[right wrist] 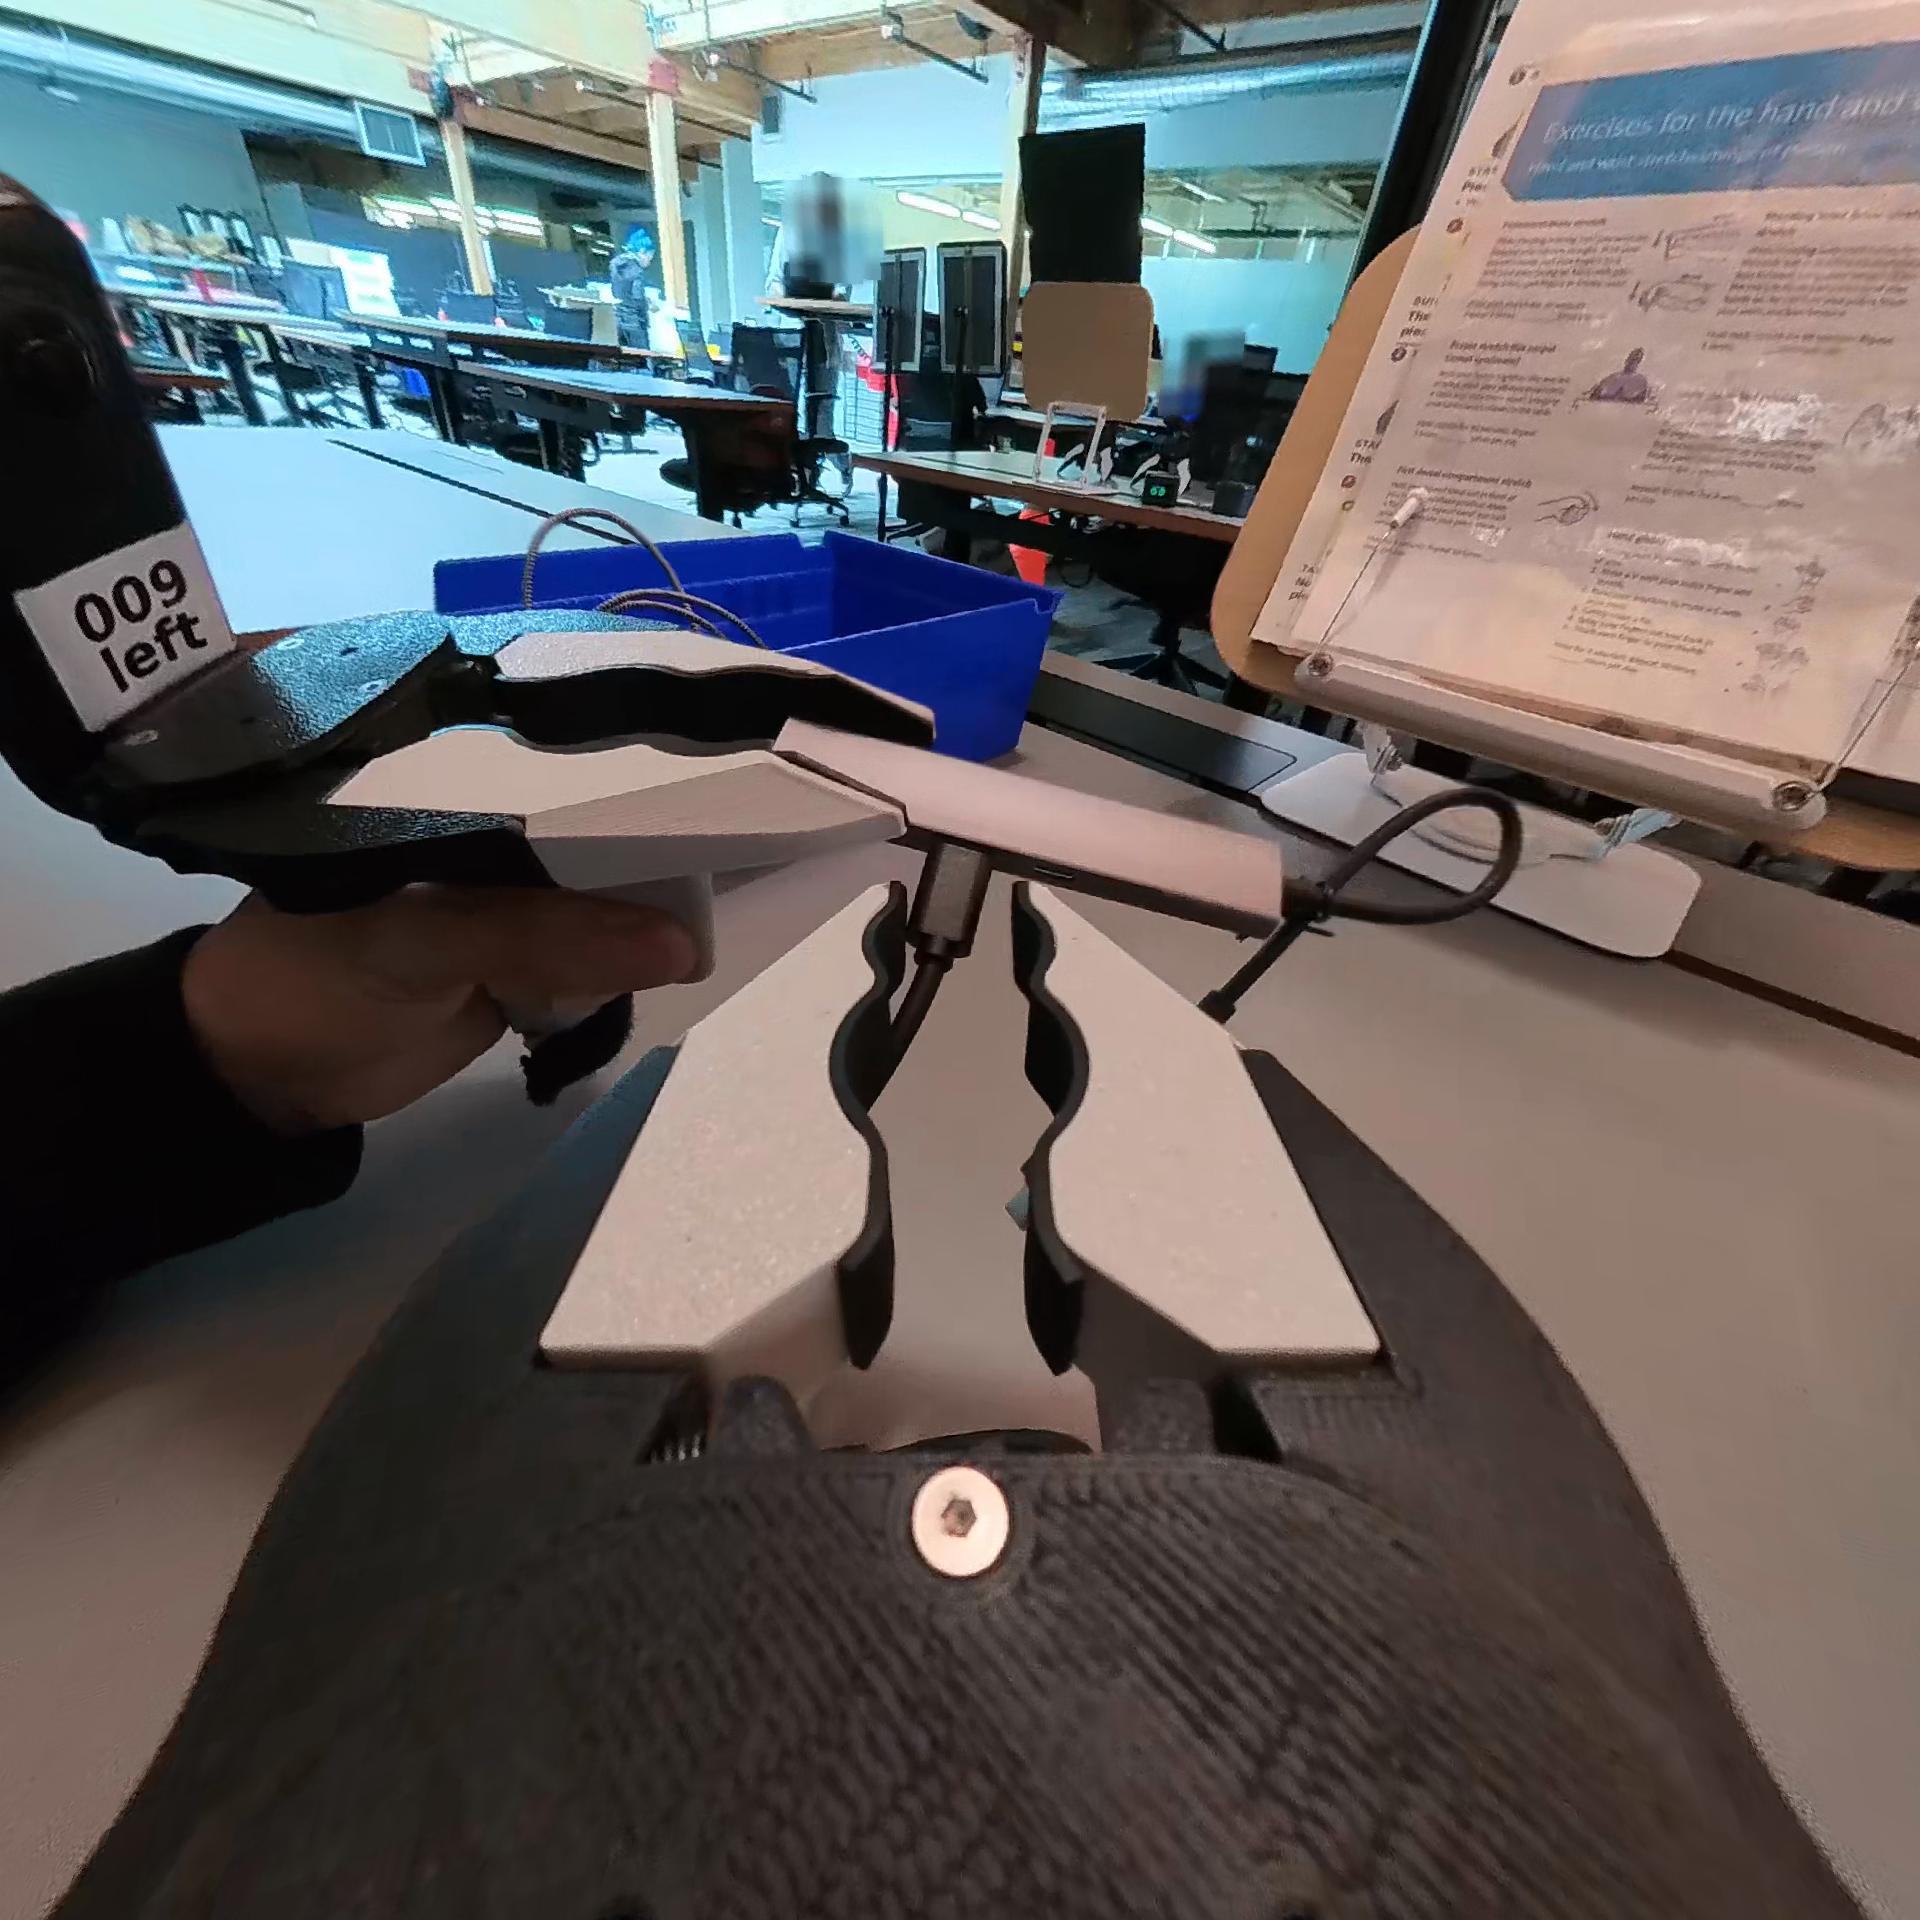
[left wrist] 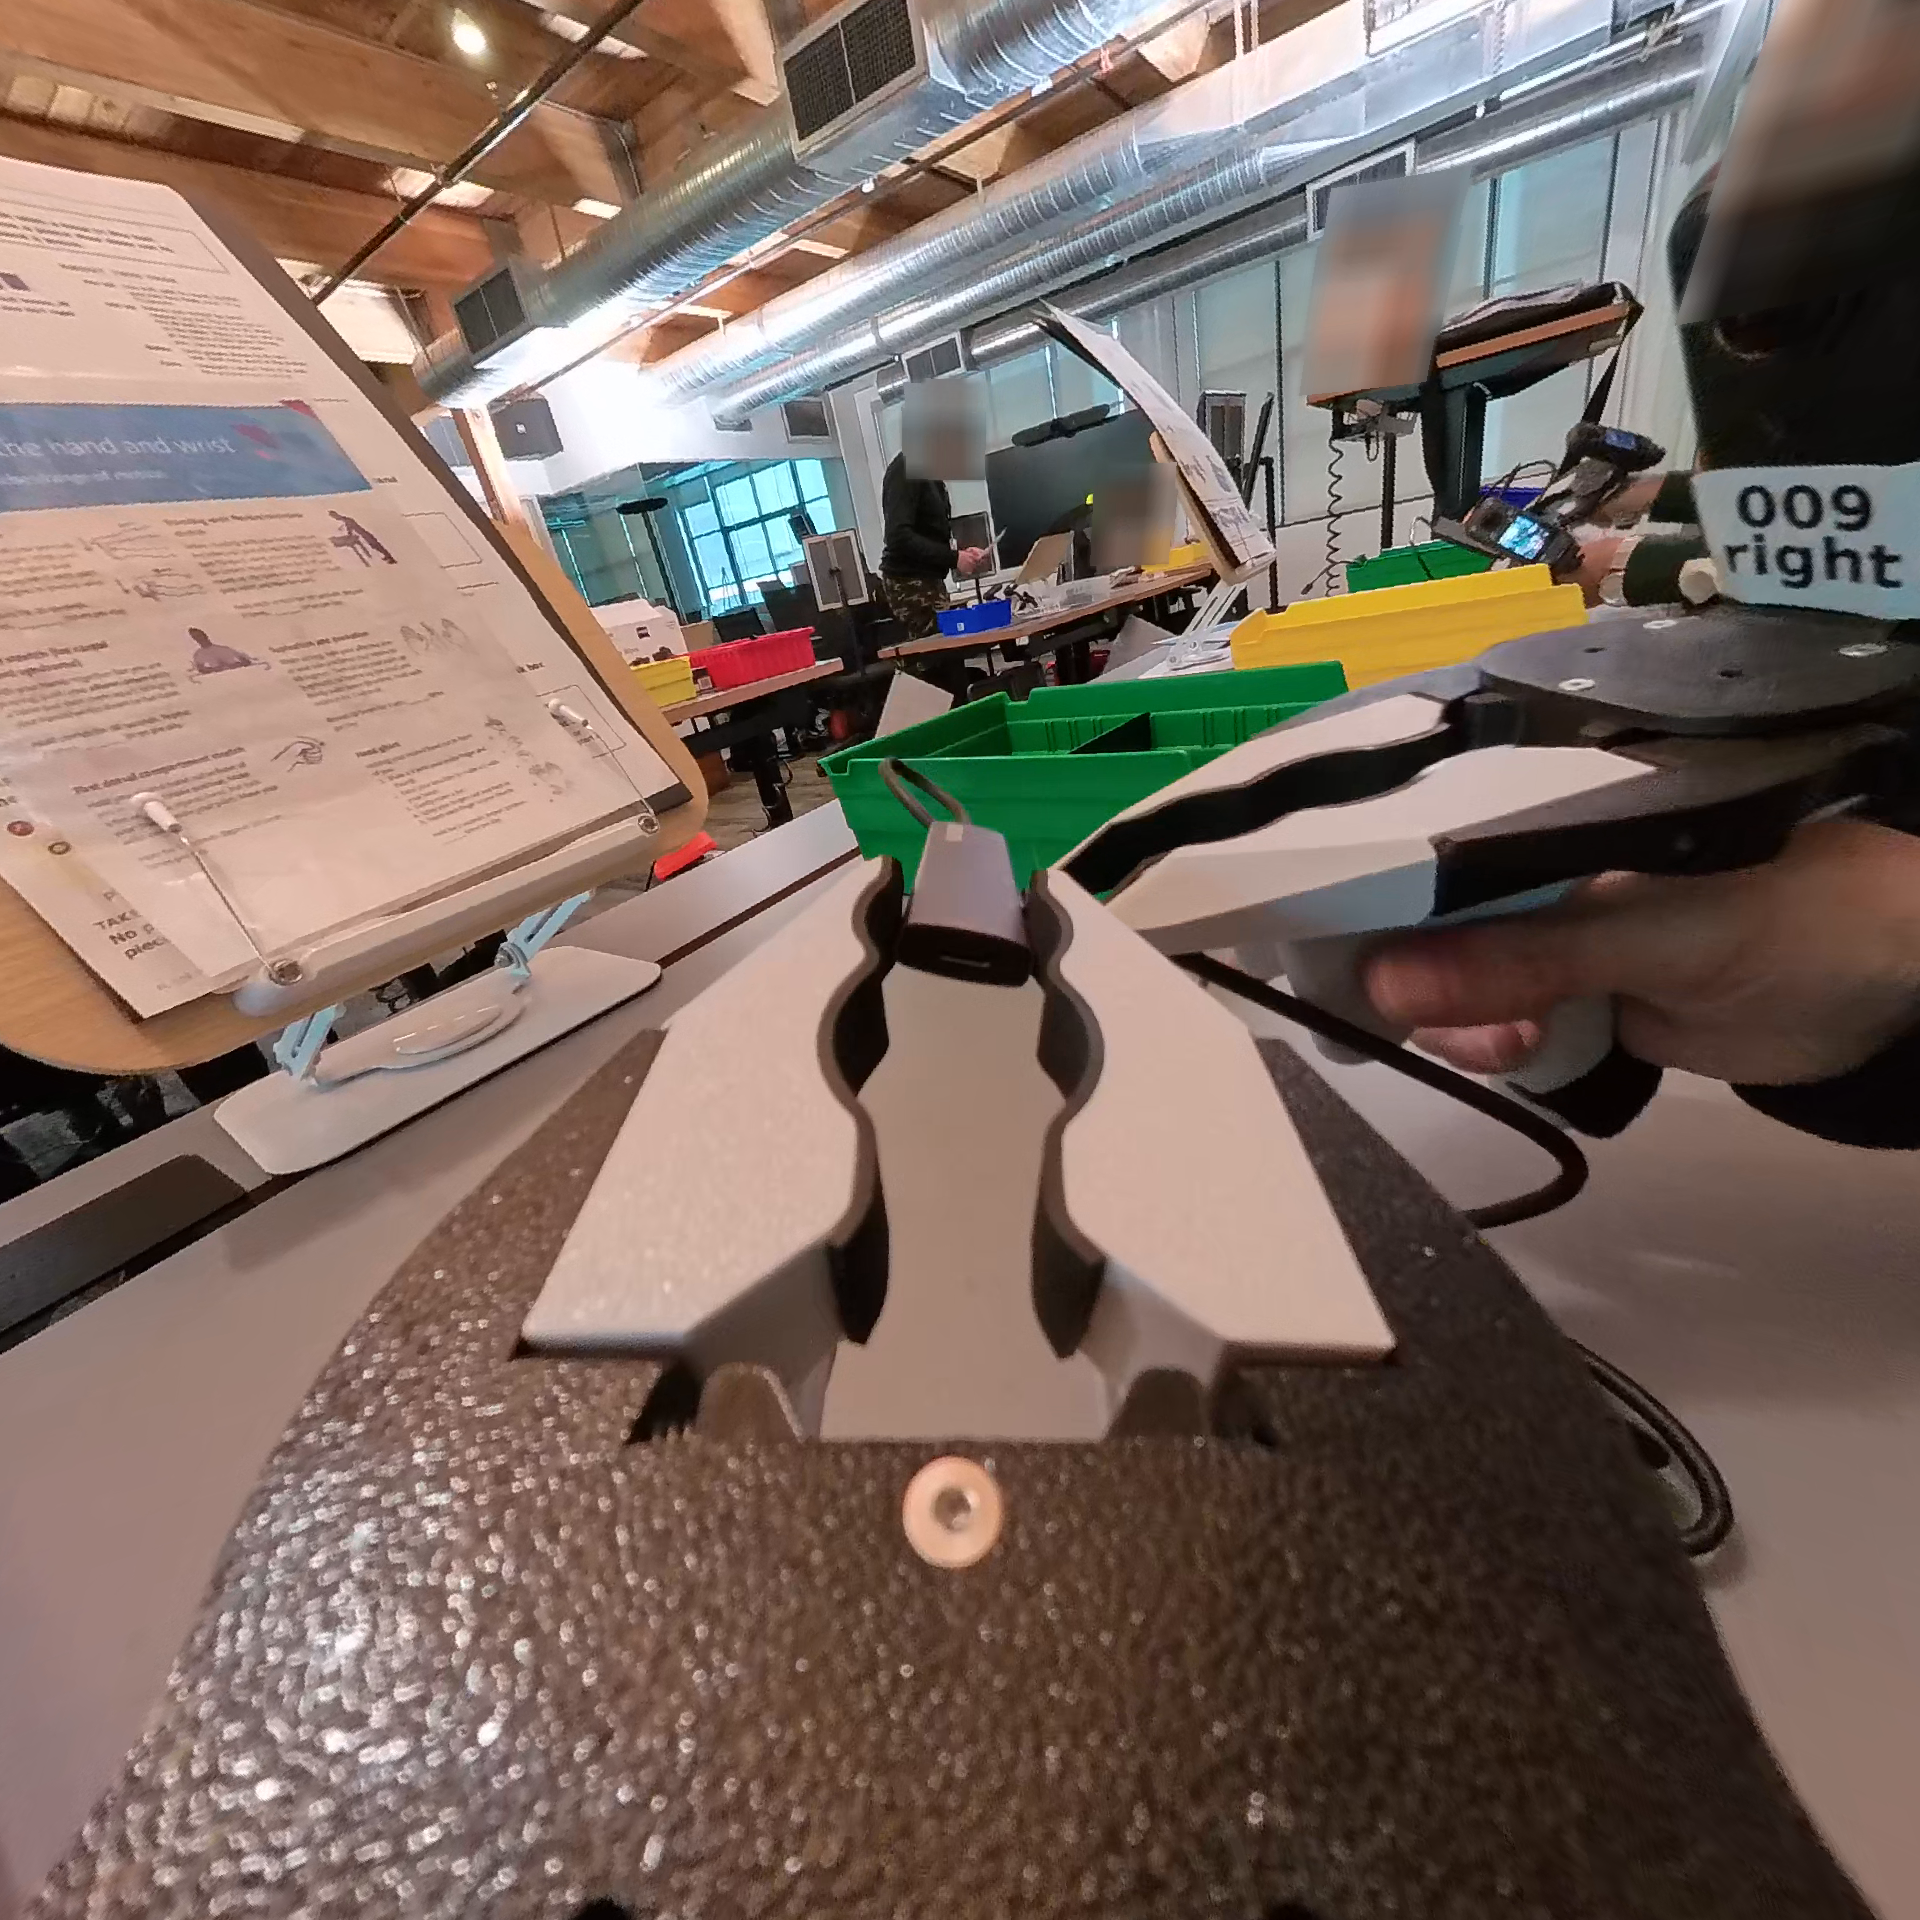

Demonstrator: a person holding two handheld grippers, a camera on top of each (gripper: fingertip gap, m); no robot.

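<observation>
My left gripper (left wrist: 961, 925) is shut on a flat grey hub (left wrist: 961, 904), seen end-on with a port facing me. The hub's thin lead (left wrist: 914, 790) leaves its far end. In the right wrist view the hub (right wrist: 1091, 831) lies crosswise, held by the left gripper (right wrist: 914, 769) at its left end, with its lead (right wrist: 1455, 852) curling off the right end. My right gripper (right wrist: 951, 914) is shut on a metal cable plug (right wrist: 948, 883) that meets the hub's near side. Its black cable (left wrist: 1507, 1122) trails over the table. The right gripper (left wrist: 1086, 883) comes in from the right, beside the hub.
A wooden document stand with a printed sheet (left wrist: 260, 623) stands at the left, and shows at the right in the right wrist view (right wrist: 1662, 416). A green bin (left wrist: 987, 790) and a yellow bin (left wrist: 1403, 623) stand behind. A blue bin (right wrist: 883, 644) holds braided cables. People work at far tables. Left and right tips are no more than a few centimetres apart.
</observation>
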